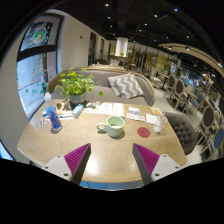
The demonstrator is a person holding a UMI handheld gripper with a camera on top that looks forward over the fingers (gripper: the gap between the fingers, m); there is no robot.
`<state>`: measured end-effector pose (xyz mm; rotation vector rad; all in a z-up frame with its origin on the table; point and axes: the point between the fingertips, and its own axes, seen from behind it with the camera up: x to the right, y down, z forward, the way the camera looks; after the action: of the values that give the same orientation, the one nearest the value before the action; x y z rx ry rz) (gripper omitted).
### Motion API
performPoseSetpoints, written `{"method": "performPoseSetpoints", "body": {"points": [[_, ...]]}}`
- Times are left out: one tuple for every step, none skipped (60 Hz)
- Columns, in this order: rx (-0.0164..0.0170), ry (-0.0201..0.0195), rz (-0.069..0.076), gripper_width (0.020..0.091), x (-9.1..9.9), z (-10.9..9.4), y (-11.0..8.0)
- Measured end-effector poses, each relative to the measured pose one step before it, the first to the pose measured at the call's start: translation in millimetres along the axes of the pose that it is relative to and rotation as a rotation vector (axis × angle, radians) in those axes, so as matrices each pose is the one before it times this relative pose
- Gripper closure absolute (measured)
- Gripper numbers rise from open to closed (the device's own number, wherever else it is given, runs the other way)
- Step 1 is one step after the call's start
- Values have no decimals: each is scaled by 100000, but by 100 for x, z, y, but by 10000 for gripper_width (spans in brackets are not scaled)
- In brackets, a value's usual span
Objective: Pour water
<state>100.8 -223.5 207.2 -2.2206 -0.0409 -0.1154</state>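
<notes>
While the gripper (110,160) hangs over the near edge of the tabletop (90,150), its two fingers stand wide apart with nothing between them, the magenta pads (76,156) facing inward across bare pale wood. Beyond the fingers, toward the middle of the tabletop, a pale green cup (116,126) stands upright with its mouth open; whether it holds any liquid cannot be told. Just beside it on its left lies a small white item (101,127), too small to make out. To the right of the cup, a little apart from it, a small round red coaster (144,131) lies flat on the wood. Toward the left edge of the tabletop stands a clear plastic water bottle (52,118) with a blue label, upright, well apart from the cup. At the far left corner sits a leafy green plant (77,86) in a light pot. Flat white papers or cards (108,109) lie along the far edge, and more of them lie toward the far right corner (138,114). Behind the tabletop a grey sofa (120,82) carries a striped cushion (127,86). A dark padded chair (185,128) stands at the right edge of the tabletop, and more chairs and tables reach back into the room on that side. On the wall at the left hangs a framed picture (38,36) above a large window.
</notes>
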Motion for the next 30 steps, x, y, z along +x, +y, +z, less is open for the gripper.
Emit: {"method": "performPoseSetpoints", "body": {"points": [[-380, 50, 114, 246, -213, -82, 122], [-354, 16, 79, 247, -183, 0, 96], [-316, 80, 66, 247, -680, 136, 133], [-262, 195, -31, 246, -414, 94, 90], [-263, 172, -146, 247, 577, -258, 29], [-52, 660, 101, 245, -1733, 902, 121], [-202, 419, -63, 246, -584, 275, 80], [-159, 339, -85, 246, -589, 277, 80], [-198, 242, -92, 246, -621, 268, 69], [-251, 141, -27, 242, -636, 207, 105], [-277, 79, -1, 241, -655, 180, 102], [-285, 21, 13, 241, -691, 185, 101], [-191, -91, 57, 243, -709, 165, 78], [-132, -211, 138, 242, -765, 154, 50], [-109, -399, 156, 240, -816, 168, 78], [-163, -503, 210, 243, -872, 152, 74], [-150, -586, 229, 242, -882, 157, 77], [-78, -684, 162, 243, -940, 170, 33], [-2, -728, 141, 243, -945, 203, 6], [46, -764, 106, 242, -980, 228, -15], [109, -785, 101, 242, -933, 202, -59], [131, -767, 52, 241, -998, 274, -56], [217, -810, 43, 243, -1019, 275, -84], [342, -906, -46, 242, -1041, 302, -161], [492, -960, -25, 241, -1037, 293, -193], [691, -986, -23, 241, -1035, 358, -248], [808, -992, -83, 241, -1042, 416, -288], [934, -1008, -124, 241, -1033, 450, -335], [968, -953, -136, 241, -1006, 468, -342], [983, -941, -136, 240, -989, 476, -365]]}}
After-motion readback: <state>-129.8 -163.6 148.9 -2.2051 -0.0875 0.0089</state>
